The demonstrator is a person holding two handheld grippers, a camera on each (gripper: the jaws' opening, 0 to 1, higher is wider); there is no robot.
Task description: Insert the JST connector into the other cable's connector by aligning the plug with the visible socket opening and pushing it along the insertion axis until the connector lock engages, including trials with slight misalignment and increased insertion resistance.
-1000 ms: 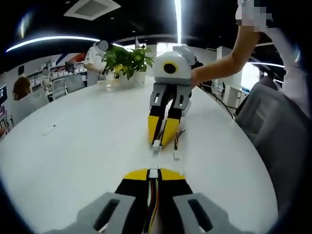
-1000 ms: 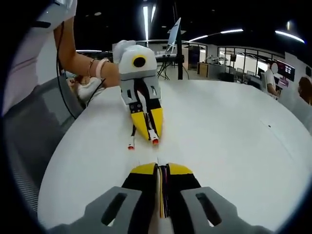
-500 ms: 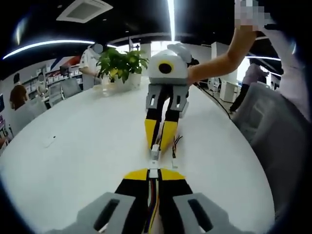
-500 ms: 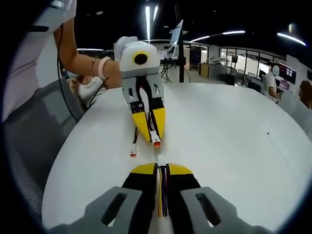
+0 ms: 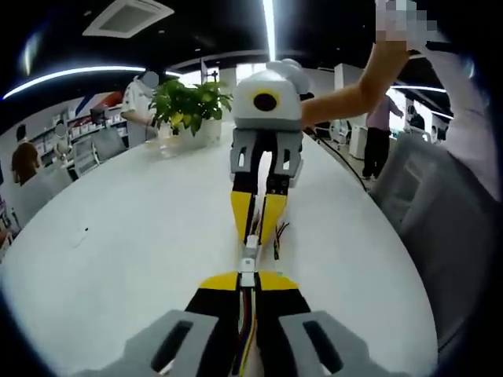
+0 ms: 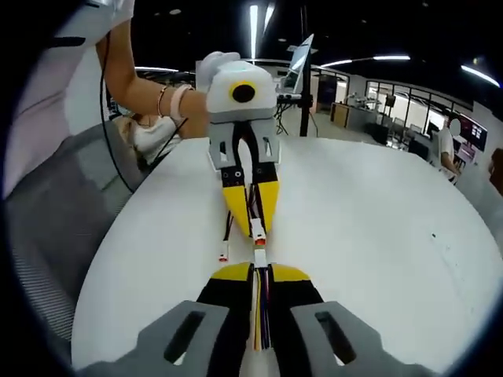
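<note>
Now grippers nose-to-nose: left gripper (image 5: 247,280) plug (image 5: 247,278) touching right gripper (image 5: 257,232) socket (image 5: 250,252).

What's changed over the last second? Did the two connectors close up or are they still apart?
The two grippers came toward each other nose to nose, so the gap closed: the white connector in the left gripper now meets the white connector with an orange tip held by the right gripper. Whether the lock engaged cannot be told. Both grippers stayed shut on their cables; the loose spare lead stayed on the white table.
</note>
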